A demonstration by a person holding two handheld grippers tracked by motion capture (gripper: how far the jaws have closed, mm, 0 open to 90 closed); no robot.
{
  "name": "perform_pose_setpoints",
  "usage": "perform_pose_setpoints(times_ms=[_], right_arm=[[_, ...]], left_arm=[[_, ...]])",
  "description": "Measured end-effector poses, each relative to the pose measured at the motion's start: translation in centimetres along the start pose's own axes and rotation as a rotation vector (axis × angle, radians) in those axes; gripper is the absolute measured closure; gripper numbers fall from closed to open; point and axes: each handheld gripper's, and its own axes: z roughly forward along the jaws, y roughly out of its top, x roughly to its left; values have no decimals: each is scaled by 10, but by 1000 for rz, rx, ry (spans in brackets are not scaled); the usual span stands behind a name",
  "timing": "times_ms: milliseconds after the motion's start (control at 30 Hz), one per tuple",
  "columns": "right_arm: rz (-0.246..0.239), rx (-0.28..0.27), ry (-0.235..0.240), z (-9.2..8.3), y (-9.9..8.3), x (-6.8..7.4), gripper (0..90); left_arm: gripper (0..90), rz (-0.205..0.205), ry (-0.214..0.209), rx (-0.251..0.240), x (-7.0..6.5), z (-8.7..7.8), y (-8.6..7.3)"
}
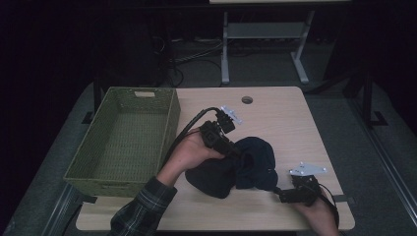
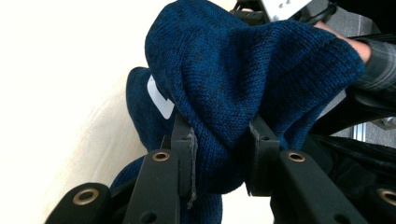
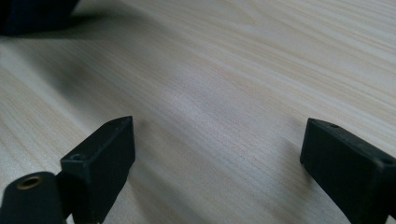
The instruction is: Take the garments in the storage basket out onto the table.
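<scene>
dark blue knit fabric [image 1: 236, 167] is the thing in hand, yet the largest item in sight is the light wooden table [image 1: 280, 118], seen from the high view with a round cable hole near its far edge. next in size comes the green woven basket [image 1: 123, 142], which sits on the table's left side with its near corner past the table edge; its inside shows bare weave. the knit fabric lies bunched in a heap on the table's near middle, just right of the basket and apart from it, between the two hands. in the left gripper view a white label [image 2: 161, 98] shows on the fabric's left side, and a fold of the knit rises up from between the two black jaws.

the left gripper [image 1: 235, 151] comes in over the heap from the left, held by a hand with a plaid sleeve [image 1: 142, 209] behind it. its jaws are pinched on a thick fold of the fabric, both pads pressing into the knit. the right gripper [image 1: 278, 192] rests low at the table's near right corner, just beside the heap's right edge. in the right gripper view its jaws [image 3: 215, 158] stand wide apart over bare wood, with nothing between them.
</scene>
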Motion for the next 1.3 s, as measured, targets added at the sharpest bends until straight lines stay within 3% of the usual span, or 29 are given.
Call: perform_pose_setpoints(times_ms=[333,500,767,967,1300], right_arm=[[-2,1,-1,0,0,0,99],[1,2,-1,0,0,0,99],[-4,0,-1,0,0,0,99],[-2,0,-3,0,0,0,99],[-3,0,-2,0,0,0,99]], left_arm=[[690,-53,2,16,30,30,-11],[685,-70,30,10,40,39,-17],[677,-91,100,50,55,56,-28],[672,-116,129,70,63,69,-36],[645,-129,127,68,65,75,-42]])
